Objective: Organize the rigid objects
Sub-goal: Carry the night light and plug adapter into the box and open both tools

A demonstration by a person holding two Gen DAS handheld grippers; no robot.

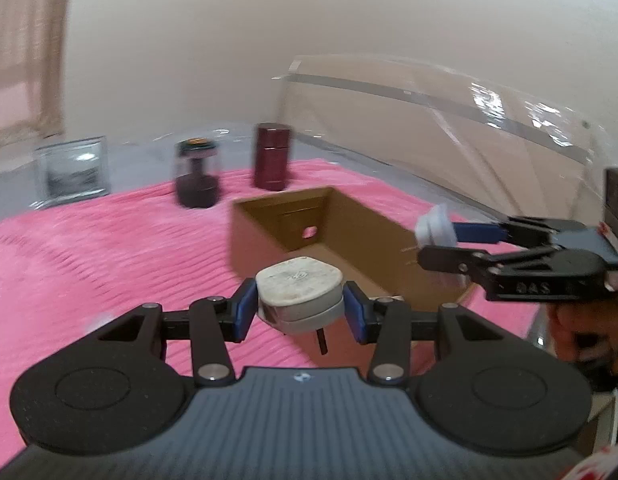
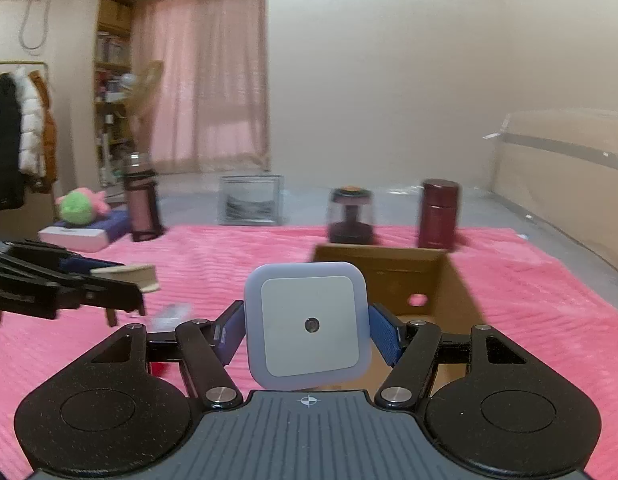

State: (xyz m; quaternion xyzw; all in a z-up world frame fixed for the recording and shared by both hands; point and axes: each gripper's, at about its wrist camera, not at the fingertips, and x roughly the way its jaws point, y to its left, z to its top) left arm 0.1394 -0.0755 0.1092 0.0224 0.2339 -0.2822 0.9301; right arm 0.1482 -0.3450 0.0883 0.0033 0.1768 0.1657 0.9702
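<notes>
The left gripper (image 1: 300, 309) clamps a white plug adapter (image 1: 299, 294). The right gripper (image 2: 307, 332) grips a square night light (image 2: 307, 324). An open cardboard box (image 1: 329, 236) sits at twelve o'clock on the pink blanket (image 1: 109, 260).

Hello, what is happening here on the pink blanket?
A person holds a gripper in each hand. The left gripper is shut on a white plug adapter, and the right gripper is shut on a square night light. Both are lifted above the pink blanket, near an open cardboard box. The box looks empty. Other items stand behind it.
</notes>
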